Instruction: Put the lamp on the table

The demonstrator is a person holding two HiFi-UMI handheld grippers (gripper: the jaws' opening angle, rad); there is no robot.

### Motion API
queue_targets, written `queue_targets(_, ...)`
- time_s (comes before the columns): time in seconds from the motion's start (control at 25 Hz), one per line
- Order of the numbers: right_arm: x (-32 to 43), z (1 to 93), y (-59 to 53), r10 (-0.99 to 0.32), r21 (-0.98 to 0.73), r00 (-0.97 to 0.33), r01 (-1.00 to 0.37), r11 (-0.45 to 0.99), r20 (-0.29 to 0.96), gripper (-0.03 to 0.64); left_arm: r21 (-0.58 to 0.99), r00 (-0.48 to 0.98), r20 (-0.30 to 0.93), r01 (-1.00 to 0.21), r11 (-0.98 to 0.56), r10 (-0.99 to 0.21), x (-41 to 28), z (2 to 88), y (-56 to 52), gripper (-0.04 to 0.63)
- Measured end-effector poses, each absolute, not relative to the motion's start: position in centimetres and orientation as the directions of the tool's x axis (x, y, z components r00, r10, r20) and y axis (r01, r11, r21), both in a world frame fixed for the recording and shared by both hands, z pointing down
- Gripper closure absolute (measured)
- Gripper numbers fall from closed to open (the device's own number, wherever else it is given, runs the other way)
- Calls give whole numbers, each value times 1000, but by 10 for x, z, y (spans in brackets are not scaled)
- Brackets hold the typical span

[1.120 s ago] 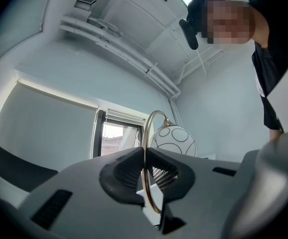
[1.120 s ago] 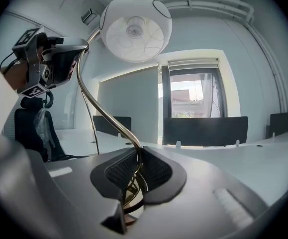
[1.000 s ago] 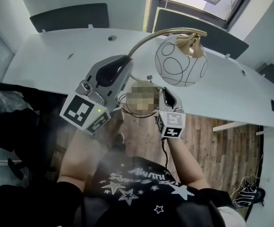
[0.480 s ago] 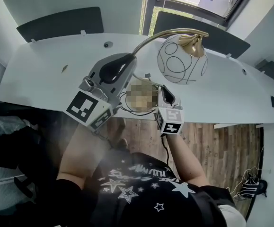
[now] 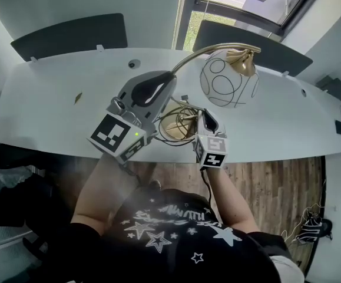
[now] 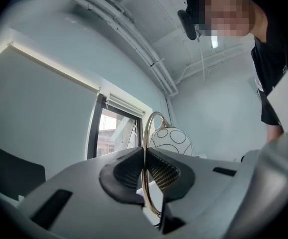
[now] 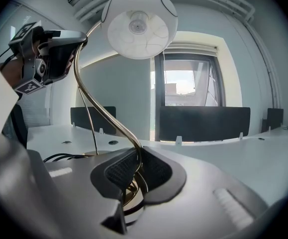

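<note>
Lamp gripped by stem, at table edge

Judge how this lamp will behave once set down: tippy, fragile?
Probably top-heavy: the globe shade hangs out on a thin curved stem, away from the small base, so it may tip. The shade looks like glass, likely fragile. The trailing cord could snag.
</note>
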State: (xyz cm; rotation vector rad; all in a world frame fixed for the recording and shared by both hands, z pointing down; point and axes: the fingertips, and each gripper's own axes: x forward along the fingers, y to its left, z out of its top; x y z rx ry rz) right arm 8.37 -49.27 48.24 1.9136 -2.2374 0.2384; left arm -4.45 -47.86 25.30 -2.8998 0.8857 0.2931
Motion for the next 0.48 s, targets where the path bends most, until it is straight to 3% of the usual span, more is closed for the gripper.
queue_targets(0.48, 82, 497, -537, -952, -10, -126, -992, 128, 278, 581, -26, 834, -195, -530, -847, -516, -47, 268, -523, 563)
